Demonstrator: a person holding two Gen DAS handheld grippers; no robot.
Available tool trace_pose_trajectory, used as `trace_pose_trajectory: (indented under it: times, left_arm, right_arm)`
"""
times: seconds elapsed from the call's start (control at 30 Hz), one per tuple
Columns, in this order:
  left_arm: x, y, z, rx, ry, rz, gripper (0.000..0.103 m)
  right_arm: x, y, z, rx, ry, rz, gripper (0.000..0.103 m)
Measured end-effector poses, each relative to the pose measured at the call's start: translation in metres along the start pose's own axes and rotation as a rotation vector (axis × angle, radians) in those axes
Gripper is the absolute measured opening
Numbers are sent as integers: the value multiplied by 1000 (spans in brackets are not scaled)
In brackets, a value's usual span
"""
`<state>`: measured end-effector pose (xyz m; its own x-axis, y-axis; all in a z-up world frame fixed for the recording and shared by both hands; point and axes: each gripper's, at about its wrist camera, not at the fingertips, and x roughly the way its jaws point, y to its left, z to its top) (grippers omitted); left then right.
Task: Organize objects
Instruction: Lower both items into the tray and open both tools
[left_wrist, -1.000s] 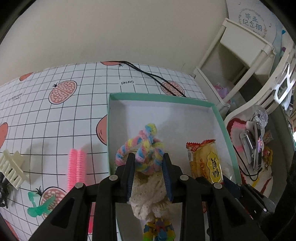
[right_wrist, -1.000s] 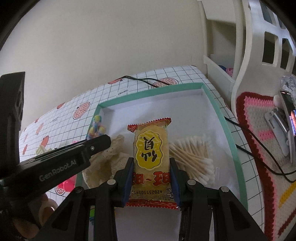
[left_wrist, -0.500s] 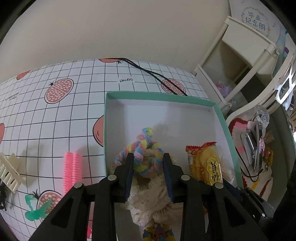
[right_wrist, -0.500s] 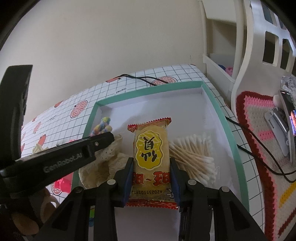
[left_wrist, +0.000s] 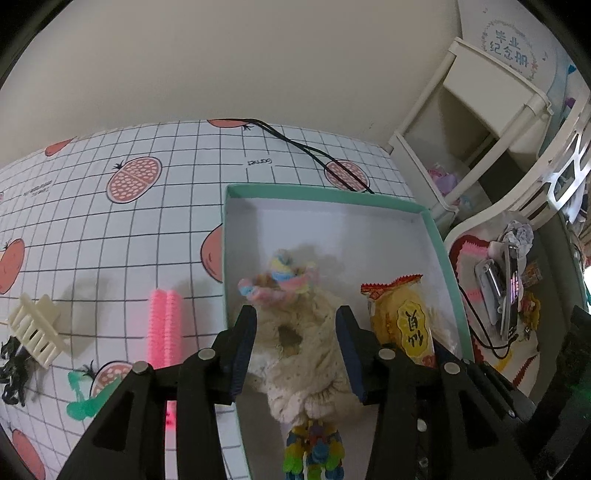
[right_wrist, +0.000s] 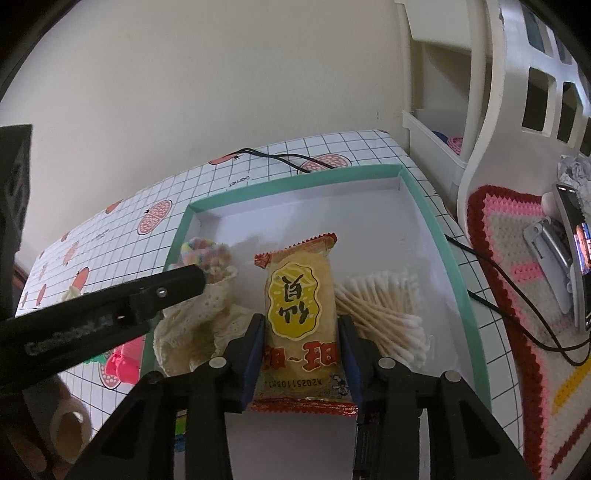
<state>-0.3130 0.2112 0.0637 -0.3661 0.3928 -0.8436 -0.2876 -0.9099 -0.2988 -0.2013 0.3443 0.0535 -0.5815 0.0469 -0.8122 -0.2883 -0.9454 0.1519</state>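
Item: cream lace scrunchie (left_wrist: 303, 347) with pastel braided band (left_wrist: 280, 280), lying lower centre of left wrist view, inside teal-rimmed box (left_wrist: 432, 229). Left gripper (left_wrist: 295, 332): jaws spread, flanking it, apparently released. Right gripper (right_wrist: 301, 339): clamped on snack packet (right_wrist: 301, 295), long axis along fingers, cotton swabs (right_wrist: 380, 310) just right.

A black cable (left_wrist: 314, 151) is running across the checked tablecloth (left_wrist: 110, 229) with its red fruit prints and trailing past the far edge. A white shelf unit (left_wrist: 476, 122) is standing against the cream wall (left_wrist: 221, 62) to the right. Beside it, a crocheted mat (right_wrist: 517, 295) with pink and red borders is lying flat, and a phone (right_wrist: 578, 251) with a lit screen is resting on a grey stand (right_wrist: 550, 251) on top of the mat.
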Motion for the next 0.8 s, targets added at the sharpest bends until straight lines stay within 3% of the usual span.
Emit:
trace_pose_trajectory:
  times: [0.27, 0.37, 0.53, 0.8]
  left_arm:
    - [-24, 7, -10, -26, -9, 46, 47]
    - [-35, 12, -17, -41, -26, 73, 56]
    - [-47, 24, -27, -77, -28, 81, 57]
    - [-61, 45, -42, -138, -28, 118, 72]
  right_arm:
    - [0, 1, 0, -7, 4, 0, 52]
    - [-2, 2, 0, -7, -1, 4, 60]
    - [-5, 4, 1, -9, -10, -4, 60]
    - [-17, 10, 6, -23, -61, -13, 60]
